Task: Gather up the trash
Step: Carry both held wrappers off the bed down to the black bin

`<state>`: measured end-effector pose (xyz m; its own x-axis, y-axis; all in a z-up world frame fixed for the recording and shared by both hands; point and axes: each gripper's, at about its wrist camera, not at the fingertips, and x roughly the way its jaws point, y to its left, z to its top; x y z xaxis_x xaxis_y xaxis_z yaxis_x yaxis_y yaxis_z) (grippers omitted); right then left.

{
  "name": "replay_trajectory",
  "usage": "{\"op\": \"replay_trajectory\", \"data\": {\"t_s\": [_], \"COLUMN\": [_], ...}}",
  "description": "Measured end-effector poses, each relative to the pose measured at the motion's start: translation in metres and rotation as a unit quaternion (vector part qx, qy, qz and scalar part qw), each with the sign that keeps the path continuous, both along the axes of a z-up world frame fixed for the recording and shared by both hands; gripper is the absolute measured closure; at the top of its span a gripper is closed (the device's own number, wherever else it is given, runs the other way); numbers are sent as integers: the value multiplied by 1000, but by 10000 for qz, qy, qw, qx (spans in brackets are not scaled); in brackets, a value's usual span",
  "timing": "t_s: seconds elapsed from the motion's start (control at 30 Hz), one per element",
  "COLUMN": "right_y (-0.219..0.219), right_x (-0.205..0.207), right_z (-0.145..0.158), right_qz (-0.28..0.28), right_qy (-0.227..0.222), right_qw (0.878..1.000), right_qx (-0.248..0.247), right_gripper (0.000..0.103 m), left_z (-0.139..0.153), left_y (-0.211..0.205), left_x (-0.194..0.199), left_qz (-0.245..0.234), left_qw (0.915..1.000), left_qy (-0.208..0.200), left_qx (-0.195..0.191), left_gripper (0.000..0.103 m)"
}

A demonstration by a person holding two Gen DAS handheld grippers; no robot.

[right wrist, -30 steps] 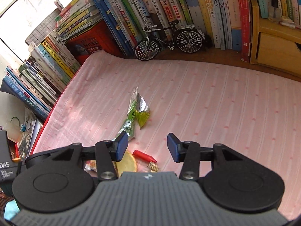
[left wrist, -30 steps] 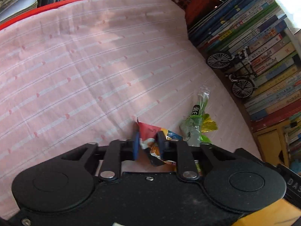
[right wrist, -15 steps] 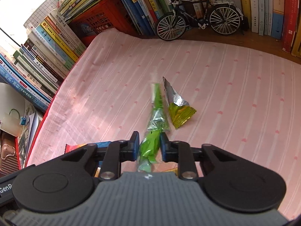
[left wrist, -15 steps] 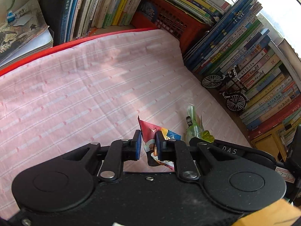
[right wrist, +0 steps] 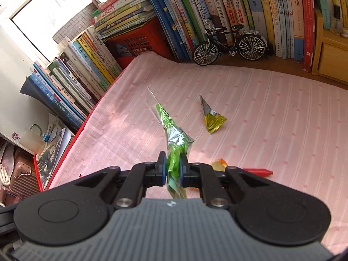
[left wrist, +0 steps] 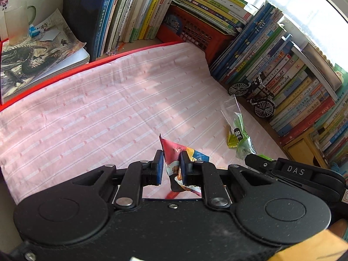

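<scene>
Both wrappers have risen off the pink cloth (right wrist: 271, 108): the right hand-held gripper (right wrist: 173, 170) is closing on the green wrapper (right wrist: 174, 139), the left hand-held gripper (left wrist: 171, 167) stays clamped on the red wrapper (left wrist: 171, 152). A yellow wrapper (right wrist: 212, 119) remains.

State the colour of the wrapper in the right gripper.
Green with clear plastic; the wrapper shows best in the right wrist view.

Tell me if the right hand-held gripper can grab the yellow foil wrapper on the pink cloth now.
Probably not yet: the right hand-held gripper is closing on a green wrapper. The yellow foil wrapper lies unobstructed ahead.
</scene>
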<state>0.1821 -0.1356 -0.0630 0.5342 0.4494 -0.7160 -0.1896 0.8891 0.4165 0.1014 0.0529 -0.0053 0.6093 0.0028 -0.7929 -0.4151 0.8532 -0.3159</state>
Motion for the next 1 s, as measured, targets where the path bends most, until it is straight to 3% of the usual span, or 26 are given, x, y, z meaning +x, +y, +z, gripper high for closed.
{"op": "replay_trajectory", "data": {"t_s": [0.2, 0.47, 0.7, 1.0], "right_y": [13, 54, 90, 123], "right_x": [-61, -152, -223, -295], "right_z": [18, 15, 11, 2], "right_qz": [54, 235, 395, 446], "right_qy": [-149, -1, 111, 242], "right_qw": [9998, 9992, 9980, 9976], "right_qx": [-107, -330, -478, -475], "right_gripper": [88, 88, 88, 88], "left_z": [22, 25, 15, -8], "left_y": [11, 44, 75, 97], "left_x": [-71, -170, -245, -306], "left_qz": [-87, -27, 4, -68], "left_qw": [9999, 10000, 9999, 9982], "left_qy": [-98, -59, 147, 599], "left_qx": [54, 8, 44, -29], "left_gripper": [88, 88, 88, 88]}}
